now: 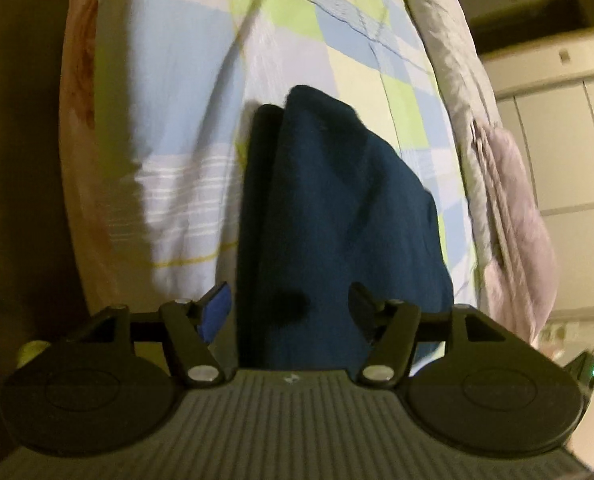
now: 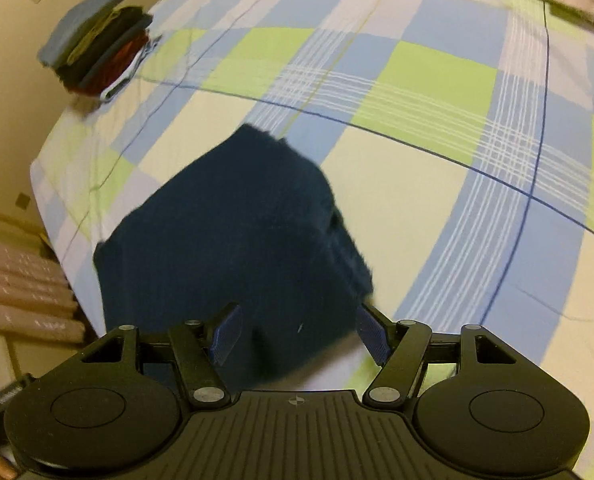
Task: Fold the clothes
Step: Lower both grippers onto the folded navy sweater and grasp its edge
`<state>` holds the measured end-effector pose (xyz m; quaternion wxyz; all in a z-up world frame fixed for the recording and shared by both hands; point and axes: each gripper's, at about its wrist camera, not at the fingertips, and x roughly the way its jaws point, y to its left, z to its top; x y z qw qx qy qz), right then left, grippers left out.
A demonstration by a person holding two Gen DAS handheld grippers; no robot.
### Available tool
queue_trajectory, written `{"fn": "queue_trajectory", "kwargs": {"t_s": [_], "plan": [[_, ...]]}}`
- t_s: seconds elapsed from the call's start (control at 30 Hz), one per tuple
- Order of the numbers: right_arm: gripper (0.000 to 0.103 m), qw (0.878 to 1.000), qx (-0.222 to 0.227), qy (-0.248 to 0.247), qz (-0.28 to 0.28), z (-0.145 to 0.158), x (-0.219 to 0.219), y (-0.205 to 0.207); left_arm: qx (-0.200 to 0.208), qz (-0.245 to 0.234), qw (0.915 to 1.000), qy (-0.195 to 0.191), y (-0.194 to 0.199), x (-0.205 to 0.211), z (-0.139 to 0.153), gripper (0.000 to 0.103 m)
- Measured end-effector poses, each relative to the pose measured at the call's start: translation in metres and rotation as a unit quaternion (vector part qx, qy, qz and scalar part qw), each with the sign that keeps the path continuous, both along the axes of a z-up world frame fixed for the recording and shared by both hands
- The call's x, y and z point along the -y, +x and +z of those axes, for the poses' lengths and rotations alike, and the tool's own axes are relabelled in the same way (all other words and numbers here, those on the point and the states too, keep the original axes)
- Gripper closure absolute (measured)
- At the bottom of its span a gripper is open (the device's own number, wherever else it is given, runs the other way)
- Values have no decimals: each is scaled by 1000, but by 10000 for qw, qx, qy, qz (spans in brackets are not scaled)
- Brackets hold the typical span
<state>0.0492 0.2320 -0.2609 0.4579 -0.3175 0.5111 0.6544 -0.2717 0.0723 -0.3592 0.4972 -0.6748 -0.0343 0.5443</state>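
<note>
Two tongs hung over the bed, both with jaws spread and nothing pinched between them. The left tongs pointed down at a folded navy garment, whose near end lay in view between the blue-padded fingers, though the pads stood clear of the cloth. The right tongs were released too, their pads apart on either side of the same garment; its near edge sat in the gap, not pressed.

The garment lay flat on the checked sheet of blue, green and cream squares, near the bed's edge. Well away from it, at the far corner by the wall, sat a stack of folded clothes, grey-blue on top with dark and red layers beneath. A pale quilt was bunched along the bed's far side.
</note>
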Motion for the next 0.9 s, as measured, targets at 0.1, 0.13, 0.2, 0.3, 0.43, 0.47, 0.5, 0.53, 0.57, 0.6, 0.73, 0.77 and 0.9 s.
{"fn": "queue_trajectory", "kwargs": {"t_s": [0.1,0.13,0.2,0.3,0.43,0.47,0.5,0.53,0.57,0.6,0.73,0.77,0.9], "plan": [[27,9998,-143,-68,-86,-12,-12,8,169,207,9996,-57,1,-9,-22,43],[27,9997,-187,-95,-115,-15,-16,10,205,271,9994,-55,1,-12,-27,42],[27,9993,-292,-171,-167,-22,-23,14,286,395,9988,-29,2,-17,-36,42],[27,9983,-421,-316,-261,-30,-34,17,458,654,9968,77,0,-20,-44,39],[27,9959,-708,-416,-380,-37,-48,24,683,853,9936,280,-3,-21,-48,42],[27,9955,-743,-432,-402,-39,-51,25,633,803,9942,328,-3,-22,-46,45],[27,9952,-761,-447,-423,-41,-53,26,546,690,9954,370,-1,-23,-44,55],[27,9949,-780,-461,-444,-42,-55,27,448,559,9966,410,1,-24,-41,57],[27,9946,-809,-481,-436,-43,-56,28,354,500,9974,386,1,-25,-40,57],[27,9943,-842,-502,-415,-45,-57,28,260,463,9980,344,2,-26,-40,57],[27,9937,-1031,-395,-163,-46,-62,26,542,804,9950,243,-5,-25,-49,55],[27,9932,-1097,-378,-85,-48,-64,26,565,824,9946,295,-5,-26,-48,55],[27,9898,-1363,-362,210,-57,-77,27,372,616,9969,329,0,-32,-44,57]]}}
